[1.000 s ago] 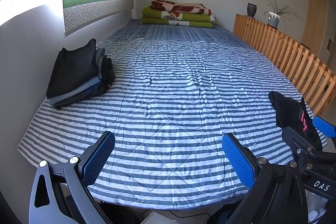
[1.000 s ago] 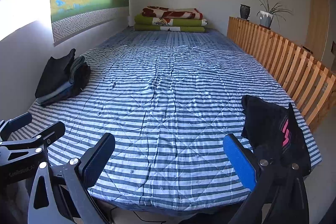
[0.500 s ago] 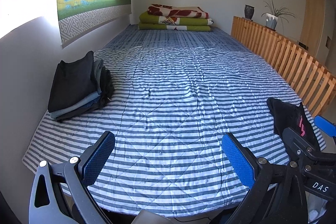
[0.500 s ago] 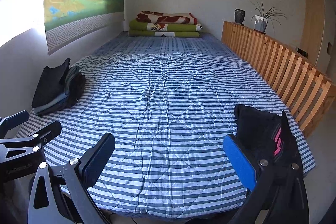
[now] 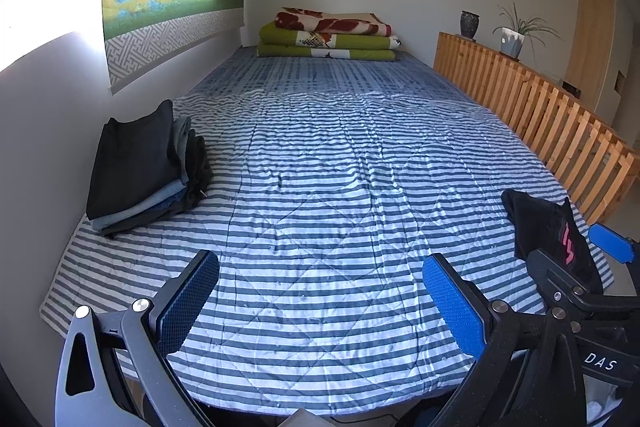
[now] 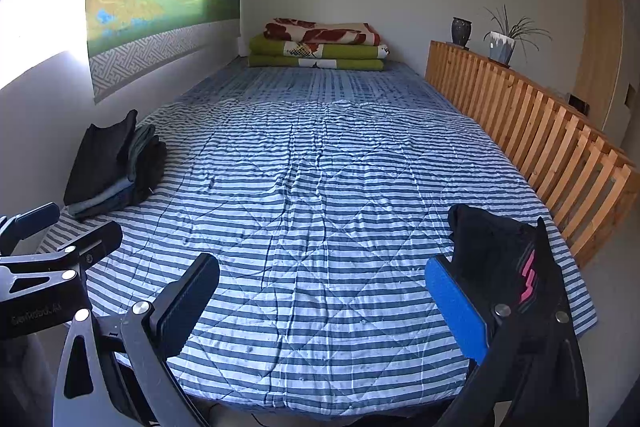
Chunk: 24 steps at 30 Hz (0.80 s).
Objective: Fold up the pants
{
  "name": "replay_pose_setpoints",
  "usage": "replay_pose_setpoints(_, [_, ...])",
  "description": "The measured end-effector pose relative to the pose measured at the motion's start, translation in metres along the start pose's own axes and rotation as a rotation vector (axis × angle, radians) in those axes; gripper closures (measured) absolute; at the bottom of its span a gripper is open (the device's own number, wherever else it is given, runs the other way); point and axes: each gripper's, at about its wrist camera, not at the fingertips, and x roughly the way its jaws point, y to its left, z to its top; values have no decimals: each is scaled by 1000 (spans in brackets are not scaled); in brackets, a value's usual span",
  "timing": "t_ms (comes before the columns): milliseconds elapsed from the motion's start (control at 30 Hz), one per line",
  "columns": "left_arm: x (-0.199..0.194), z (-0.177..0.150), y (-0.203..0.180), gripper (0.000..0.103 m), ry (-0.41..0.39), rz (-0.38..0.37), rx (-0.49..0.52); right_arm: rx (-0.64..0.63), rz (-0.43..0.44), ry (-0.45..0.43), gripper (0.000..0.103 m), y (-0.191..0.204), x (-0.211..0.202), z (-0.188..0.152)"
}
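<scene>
1. Black fabric, soft and limp: pants (image 6: pixel 496 251) with a pink mark, bunched at the right near corner of the striped quilt (image 6: pixel 320 187), partly behind the right gripper's fingers.
2. Judged light and floppy, likely to sag and crease when lifted; not fragile, not slippery against blue textured pads (image 6: pixel 456 311).
3. Best taken at the waistband, one corner per gripper; waistband not made out in the bunched heap.
4. Right gripper (image 6: pixel 320 307): jaws spread wide, nothing between them; pants just beside its right finger, contact not clear.
5. Left gripper (image 5: pixel 320 307): jaws spread wide, empty, over the quilt's near edge, well apart from the pants (image 5: pixel 548 231).
6. Stacked against the left wall: pile of folded dark garments (image 5: pixel 144 167).
7. Middle of quilt bare, suitable for spreading flat.
</scene>
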Motion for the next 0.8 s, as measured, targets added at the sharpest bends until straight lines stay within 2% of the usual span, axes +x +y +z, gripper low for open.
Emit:
replay_pose_setpoints(533, [4,-13,5,0,15,-6,-12,2,-9,32,2,10,4,-7])
replay_pose_setpoints(800, [17,-12,-12,0,33,0,17,43,-35,36,2,-13,12,-10])
